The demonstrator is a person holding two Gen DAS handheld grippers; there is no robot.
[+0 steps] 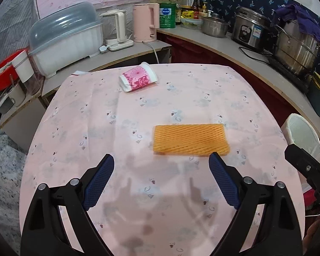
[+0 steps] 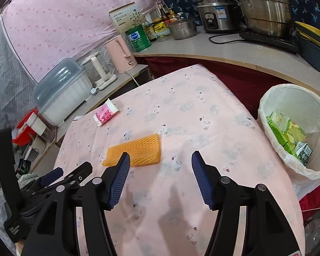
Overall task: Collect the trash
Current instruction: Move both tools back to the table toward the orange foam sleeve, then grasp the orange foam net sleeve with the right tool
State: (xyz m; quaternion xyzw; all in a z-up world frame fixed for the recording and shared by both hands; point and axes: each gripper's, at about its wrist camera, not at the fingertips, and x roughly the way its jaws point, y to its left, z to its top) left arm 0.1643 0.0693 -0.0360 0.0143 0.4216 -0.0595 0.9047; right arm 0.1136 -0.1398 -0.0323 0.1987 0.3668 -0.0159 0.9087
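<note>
Both of my grippers hang over the near edge of the pink cloth-covered table (image 1: 96, 115), empty-handed. The left gripper (image 1: 161, 160) has its blue pads spread wide with only cloth between them; the right gripper (image 2: 161, 157) stands moderately parted, also gripping nothing, its left finger's tip overlapping my view of the nearest piece of trash.

That piece — an orange foam fruit net (image 1: 189, 139) — lies flat just beyond the fingertips, ahead and right of the left gripper, ahead and left of the right one. Lying between the two, it is within easy approach of either, and I judge it the next pick.

Farther back, near the table's far left edge, a pink-and-white paper cup (image 1: 138, 80) rests on its side, well apart from the net.

Beside the table on my right stands a white bin (image 2: 296, 98) lined with a bag, green and yellow wrappers already inside — presumably the drop point, closest to the right gripper. Beyond runs a crowded kitchen counter (image 1: 241, 57).
</note>
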